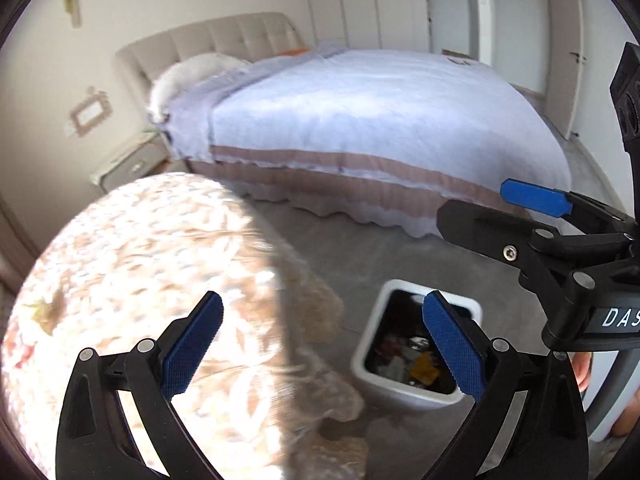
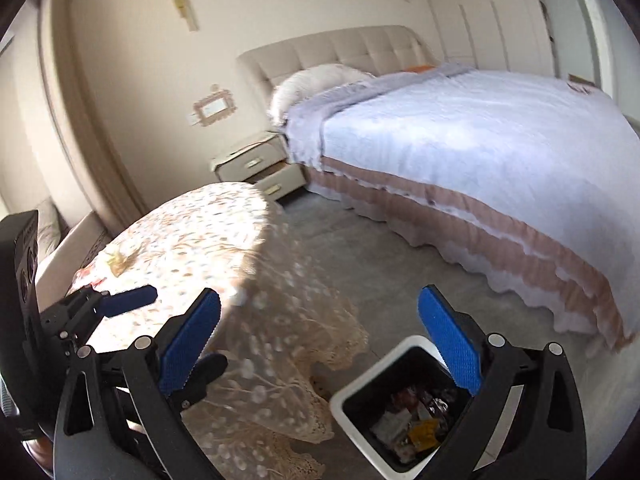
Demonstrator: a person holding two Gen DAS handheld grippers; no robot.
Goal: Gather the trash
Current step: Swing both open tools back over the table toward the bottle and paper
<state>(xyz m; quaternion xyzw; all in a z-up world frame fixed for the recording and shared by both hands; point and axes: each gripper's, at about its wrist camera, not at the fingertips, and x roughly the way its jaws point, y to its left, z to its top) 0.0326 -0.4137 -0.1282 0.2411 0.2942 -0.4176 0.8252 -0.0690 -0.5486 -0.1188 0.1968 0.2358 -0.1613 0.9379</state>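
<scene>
A white trash bin (image 1: 366, 354) with a black liner stands on the grey floor beside a round table; it holds several wrappers and scraps (image 1: 416, 364). The bin also shows in the right wrist view (image 2: 340, 400). My left gripper (image 1: 322, 344) is open and empty, held above the table edge and the bin. My right gripper (image 2: 320, 340) is open and empty, above the bin and the hanging cloth. A small crumpled yellowish scrap (image 2: 118, 260) lies on the table's left part; it also shows in the left wrist view (image 1: 48, 308).
The round table (image 2: 192, 236) carries a floral lace cloth that hangs to the floor. A large bed (image 2: 460, 140) with a light blue cover fills the right. A nightstand (image 2: 256, 164) with an open drawer stands beside it. The floor (image 2: 380, 256) is grey.
</scene>
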